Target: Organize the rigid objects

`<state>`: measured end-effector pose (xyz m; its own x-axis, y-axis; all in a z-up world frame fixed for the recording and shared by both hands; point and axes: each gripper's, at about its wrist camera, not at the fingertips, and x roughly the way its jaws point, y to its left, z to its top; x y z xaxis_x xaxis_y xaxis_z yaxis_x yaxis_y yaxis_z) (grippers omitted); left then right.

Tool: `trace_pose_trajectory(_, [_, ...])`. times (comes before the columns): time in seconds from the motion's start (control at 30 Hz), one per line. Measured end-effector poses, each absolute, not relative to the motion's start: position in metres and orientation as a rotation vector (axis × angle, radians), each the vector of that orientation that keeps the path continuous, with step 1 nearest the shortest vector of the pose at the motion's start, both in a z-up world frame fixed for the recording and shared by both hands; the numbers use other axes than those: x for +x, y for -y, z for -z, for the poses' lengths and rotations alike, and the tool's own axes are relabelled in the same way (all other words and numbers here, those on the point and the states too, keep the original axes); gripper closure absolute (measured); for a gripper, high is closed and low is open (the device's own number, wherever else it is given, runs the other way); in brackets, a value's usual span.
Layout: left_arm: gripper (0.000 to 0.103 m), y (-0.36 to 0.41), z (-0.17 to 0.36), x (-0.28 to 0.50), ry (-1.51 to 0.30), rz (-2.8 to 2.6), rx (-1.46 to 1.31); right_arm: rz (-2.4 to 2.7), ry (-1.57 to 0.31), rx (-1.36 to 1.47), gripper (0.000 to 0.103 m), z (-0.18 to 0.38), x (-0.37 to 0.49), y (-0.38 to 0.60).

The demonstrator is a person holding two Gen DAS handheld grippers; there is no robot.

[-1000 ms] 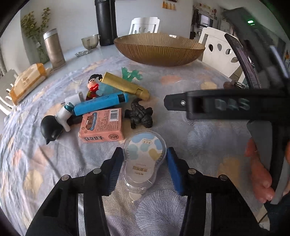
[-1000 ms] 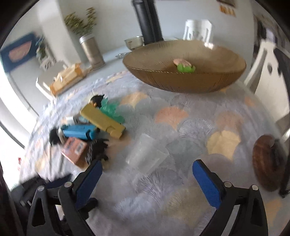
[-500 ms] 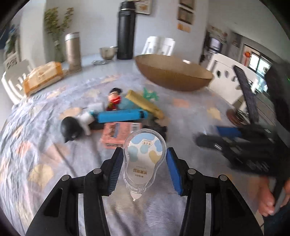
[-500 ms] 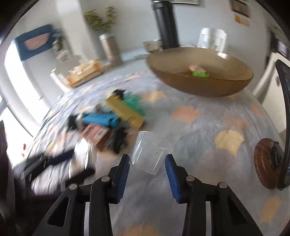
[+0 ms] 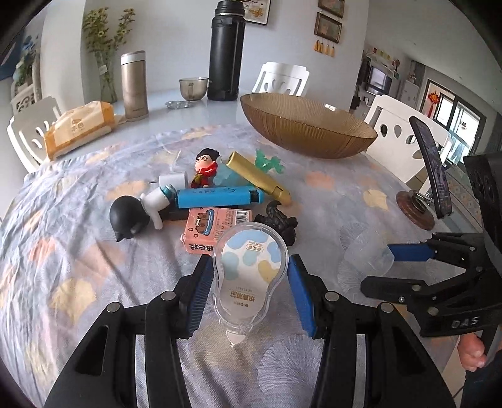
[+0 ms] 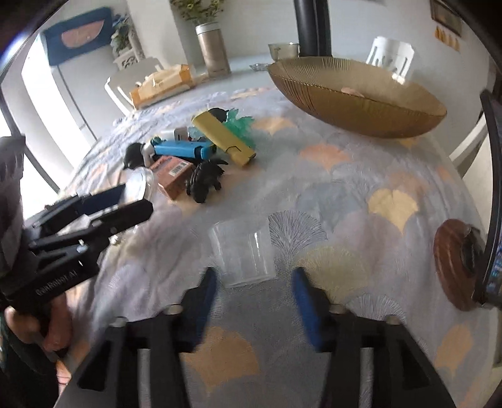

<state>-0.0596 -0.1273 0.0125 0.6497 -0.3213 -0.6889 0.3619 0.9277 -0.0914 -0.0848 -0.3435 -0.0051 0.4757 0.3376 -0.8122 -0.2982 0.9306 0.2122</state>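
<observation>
Right wrist: right gripper (image 6: 254, 301) jaws reopened behind cup (image 6: 243, 252)

White chairs (image 5: 284, 78) are set round the table (image 5: 78, 276); framed pictures (image 5: 328, 26) are hung on the pale wall, and daylight is admitted by a window (image 6: 34, 131).

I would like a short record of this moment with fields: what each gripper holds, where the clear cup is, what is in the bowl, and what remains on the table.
left gripper: shut on the correction tape, lifted off the cloth
right gripper: open; jaws have just been opening, cup just ahead of them
clear cup: on its side on the tablecloth
amber bowl: small pinkish item inside, mostly hidden
remaining pile: blue tube, yellow tube, pink box, black figure
</observation>
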Motion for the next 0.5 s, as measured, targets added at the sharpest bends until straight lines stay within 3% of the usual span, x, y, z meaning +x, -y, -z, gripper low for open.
trace_pose_trajectory(0.23, [0.057, 0.126, -0.011, -0.059, -0.778, 0.393, 0.045, -0.34, -0.964, -0.053, 0.035, 0.003, -0.076, 0.319])
trace_pose_trajectory(0.27, [0.057, 0.126, -0.011, -0.059, -0.779, 0.394, 0.045, -0.34, -0.959, -0.076, 0.04, 0.004, -0.076, 0.314])
trace_pose_trajectory(0.3, [0.057, 0.126, -0.011, -0.06, -0.778, 0.396, 0.046, -0.34, -0.956, -0.094, 0.054, 0.005, -0.078, 0.312])
trace_pose_trajectory(0.37, [0.057, 0.127, -0.012, -0.061, -0.773, 0.394, 0.052, -0.318, -0.936, -0.139, 0.067, 0.005, -0.081, 0.307])
trace_pose_trajectory(0.5, [0.057, 0.128, -0.015, -0.063, -0.761, 0.382, 0.055, -0.295, -0.865, -0.119, 0.067, -0.014, -0.09, 0.315])
